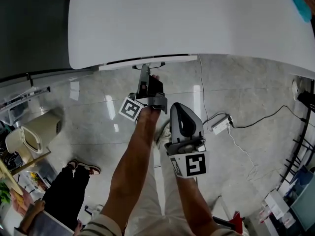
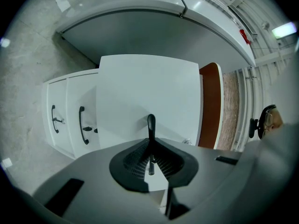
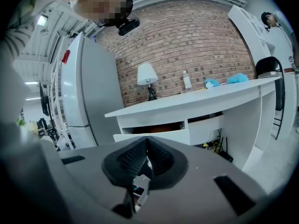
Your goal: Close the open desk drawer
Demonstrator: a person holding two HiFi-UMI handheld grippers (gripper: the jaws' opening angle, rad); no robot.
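A white desk [image 1: 187, 18] fills the top of the head view, and its drawer [image 1: 147, 65] stands a little way out from the front edge. My left gripper [image 1: 144, 73] reaches level to that drawer front. In the left gripper view the drawer's black handle [image 2: 151, 125] runs between the pads, and the left gripper [image 2: 150, 146] is shut on it against the white drawer front [image 2: 149, 87]. My right gripper [image 1: 179, 108] hangs back over the floor, shut and empty. In the right gripper view the right gripper [image 3: 147, 141] faces the desk and the open drawer [image 3: 154, 136].
A white cabinet [image 2: 70, 120] with two black handles stands beside the drawer. A power strip [image 1: 220, 126] and cables lie on the tiled floor at the right. A person's sandalled feet [image 1: 81, 168] and a bin [image 1: 34, 134] are at the left. A lamp [image 3: 147, 76] stands on the desk beside a fridge [image 3: 91, 97].
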